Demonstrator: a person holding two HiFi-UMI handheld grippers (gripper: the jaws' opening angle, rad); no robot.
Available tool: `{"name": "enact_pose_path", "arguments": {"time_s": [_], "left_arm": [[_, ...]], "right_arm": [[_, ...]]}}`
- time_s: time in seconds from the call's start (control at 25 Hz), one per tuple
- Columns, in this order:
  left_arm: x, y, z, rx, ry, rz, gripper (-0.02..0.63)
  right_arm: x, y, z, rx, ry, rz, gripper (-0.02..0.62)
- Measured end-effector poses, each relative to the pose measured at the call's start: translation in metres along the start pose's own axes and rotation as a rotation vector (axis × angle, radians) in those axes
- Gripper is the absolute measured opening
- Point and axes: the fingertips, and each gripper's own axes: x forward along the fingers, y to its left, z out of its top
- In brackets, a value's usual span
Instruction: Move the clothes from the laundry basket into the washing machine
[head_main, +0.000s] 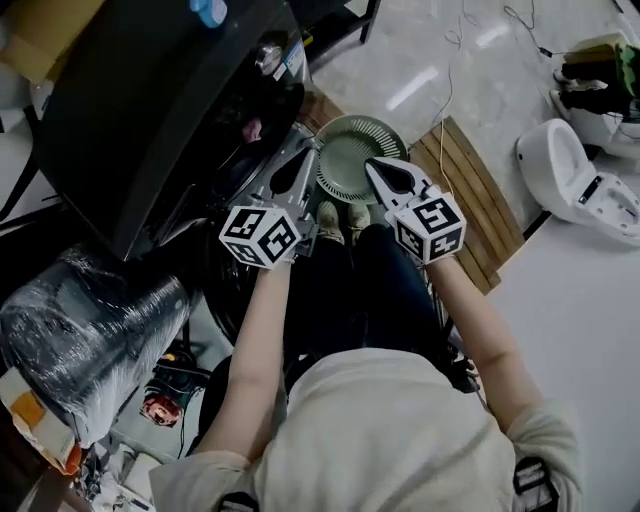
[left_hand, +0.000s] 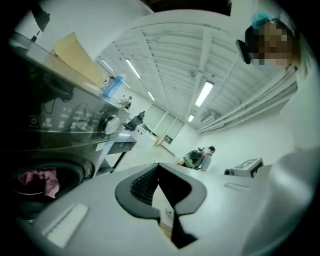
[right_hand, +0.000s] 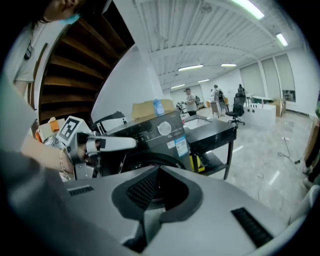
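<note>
Both grippers are held side by side with their jaws pressed together and nothing between them, so the left gripper (head_main: 303, 155) and the right gripper (head_main: 372, 162) are each empty. Directly below and between their tips, just past the person's shoes (head_main: 340, 218), the round green laundry basket (head_main: 352, 140) sits on the floor. Its ribbed bottom shows bare, so it looks emptied. Being round, it has no long axis to line up with, and both hands are about equally near it.

To the left of the left gripper, and a little beyond it, stands the washing machine (head_main: 150, 100). A pink garment (left_hand: 42, 181) lies inside its drum. The left hand is the nearer one to that opening, and nothing seems to stand in the way. No clothes are visible outside the drum, so the task looks close to done.

A wooden slatted board (head_main: 480, 200) lies on the floor to the right of the right gripper, well off any path to the drum.
</note>
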Motion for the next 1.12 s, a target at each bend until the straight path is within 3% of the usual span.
{"name": "enact_pose_path", "arguments": {"time_s": [0.24, 0.36, 0.6, 0.76, 1.12], "left_arm": [[-0.025, -0.072, 0.049, 0.076, -0.042, -0.139, 0.014], [-0.036, -0.088, 0.054, 0.108, -0.014, -0.150, 0.014], [-0.050, -0.104, 0.060, 0.224, -0.041, -0.050, 0.009], [-0.049, -0.112, 0.053, 0.325, -0.008, 0.017, 0.009], [-0.040, -0.096, 0.049, 0.355, 0.044, 0.124, 0.009]], "right_arm": [[-0.035, 0.024, 0.056, -0.067, -0.069, -0.015, 0.009], [-0.047, 0.036, 0.083, -0.056, -0.124, 0.007, 0.009], [-0.065, 0.065, 0.115, -0.127, -0.198, 0.055, 0.009], [-0.071, 0.075, 0.124, -0.150, -0.222, 0.105, 0.009], [-0.069, 0.079, 0.133, -0.185, -0.228, 0.103, 0.009]]}}
